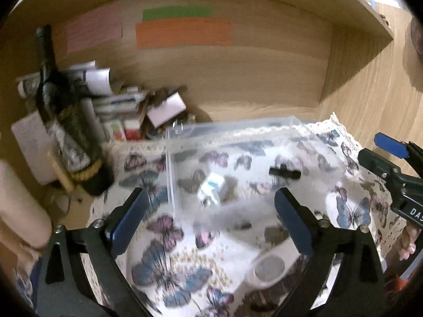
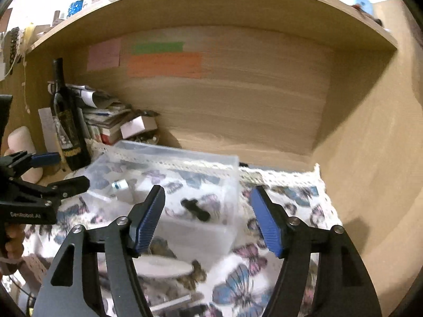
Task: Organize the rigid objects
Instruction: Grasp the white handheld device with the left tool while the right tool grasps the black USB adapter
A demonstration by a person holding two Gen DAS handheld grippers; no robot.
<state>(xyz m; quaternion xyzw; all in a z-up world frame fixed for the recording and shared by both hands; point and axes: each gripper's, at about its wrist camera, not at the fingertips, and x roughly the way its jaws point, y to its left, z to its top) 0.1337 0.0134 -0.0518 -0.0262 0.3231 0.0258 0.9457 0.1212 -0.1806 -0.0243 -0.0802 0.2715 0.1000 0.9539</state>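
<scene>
**Two open grippers over a clear bin, two small parts inside**

Two grippers, neither holding anything. Left to right:

- Dark bottle [image 2: 69,121] at 9 o'clock of the bin, upright against the shelf side; probably parked clear of the work area.
- Left gripper [image 1: 211,222]: jaws wide apart, empty, hovering low over the near edge of the clear plastic bin [image 2: 232,166].
- Small white vial [image 2: 119,185] inside the bin, left half. Lying on its side; in the right wrist view its long axis runs roughly 8 to 2 o'clock. Which end is the cap: too blurred to tell.
- Black T-shaped fitting [image 2: 195,209] inside the bin, right of the vial, apart from it. Flat on the floor, long axis about 10 to 4 o'clock.
- Right gripper [image 2: 207,219]: jaws spread, empty.
- Butterfly cloth [image 2: 298,203] under the bin, running out to 3 o'clock.

Judgement: the bin serves as the collecting place; loose round items lie on the cloth near 6 o'clock, not yet gathered.
</scene>
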